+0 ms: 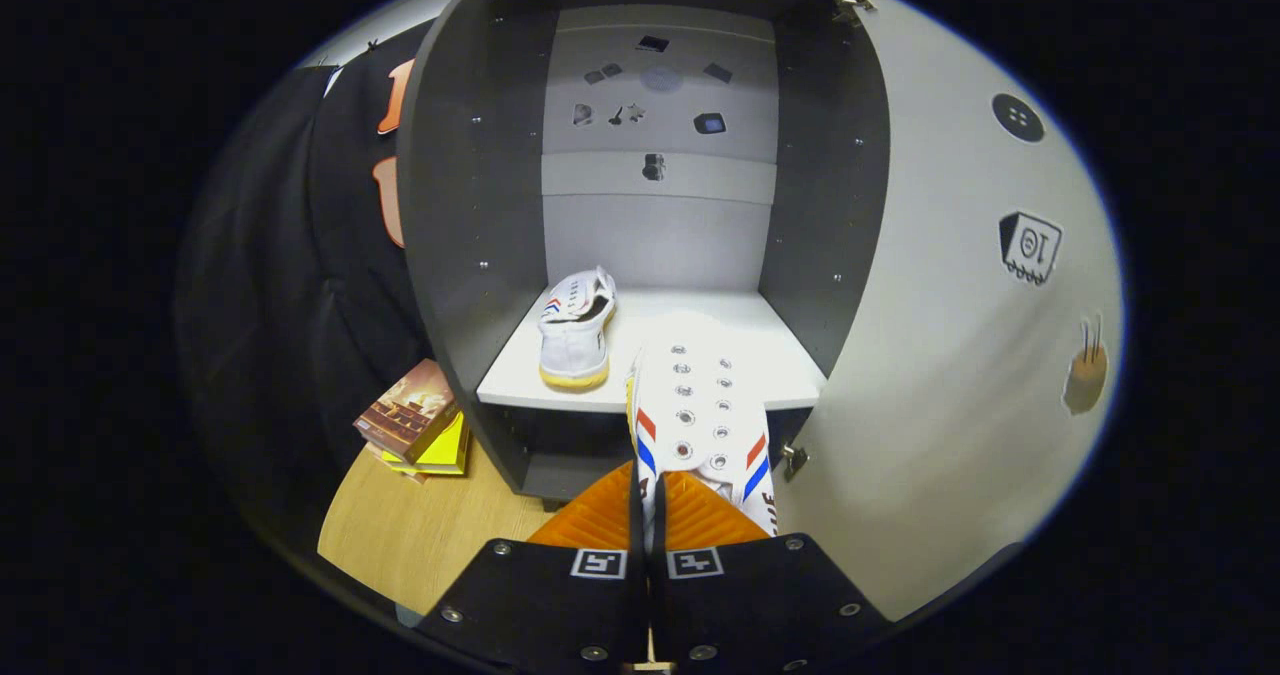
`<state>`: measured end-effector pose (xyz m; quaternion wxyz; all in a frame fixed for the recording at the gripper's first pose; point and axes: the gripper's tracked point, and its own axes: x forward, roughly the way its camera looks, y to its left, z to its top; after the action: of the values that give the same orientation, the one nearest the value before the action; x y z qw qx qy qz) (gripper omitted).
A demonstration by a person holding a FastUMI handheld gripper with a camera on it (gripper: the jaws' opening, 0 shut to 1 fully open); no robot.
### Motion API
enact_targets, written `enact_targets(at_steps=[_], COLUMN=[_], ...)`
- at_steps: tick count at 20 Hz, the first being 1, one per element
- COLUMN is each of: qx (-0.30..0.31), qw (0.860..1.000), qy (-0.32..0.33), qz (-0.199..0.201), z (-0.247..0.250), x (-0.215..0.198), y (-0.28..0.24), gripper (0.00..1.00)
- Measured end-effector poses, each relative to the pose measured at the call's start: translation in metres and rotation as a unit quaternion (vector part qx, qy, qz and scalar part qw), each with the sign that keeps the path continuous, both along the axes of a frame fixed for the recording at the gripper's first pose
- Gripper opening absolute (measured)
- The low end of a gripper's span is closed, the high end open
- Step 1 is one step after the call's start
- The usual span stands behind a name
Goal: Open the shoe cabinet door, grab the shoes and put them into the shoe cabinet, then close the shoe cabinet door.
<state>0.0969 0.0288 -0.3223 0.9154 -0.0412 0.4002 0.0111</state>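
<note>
One shoe (577,327) already sits on the left of the shelf (700,380) inside the open shoe cabinet (470,205); the gripper (650,515) is closed almost fully, pinching the second shoe (703,420) by its edge. That shoe's long axis points straight ahead over the shelf lip, with bare shelf on the right and the open door (950,355) close beside.

Black cloth wall (290,285) behind a wooden floor (420,530) bearing stacked books (412,420).

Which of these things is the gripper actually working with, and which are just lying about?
Part of the job: the gripper, shut on the held shoe; the other shoe on the shelf; the open cabinet door.
Lying about: the books beside the cabinet; stickers on the door.
</note>
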Motion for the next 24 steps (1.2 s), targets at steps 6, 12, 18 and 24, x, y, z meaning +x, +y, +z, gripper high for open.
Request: enact_targets(at_steps=[6,12,18,24], qx=[-0.014,-0.03,-0.033,-0.001], qw=[1.0,0.999,0.997,0.995], qy=[0.009,0.027,0.062,0.084], qz=[-0.011,-0.012,-0.032,-0.046], z=[-0.019,-0.046,-0.09,-0.113], x=[0.083,0.151,0.184,0.191], y=[-0.009,-0.01,-0.019,-0.01], gripper=[0.0,0.01,0.01,0.01])
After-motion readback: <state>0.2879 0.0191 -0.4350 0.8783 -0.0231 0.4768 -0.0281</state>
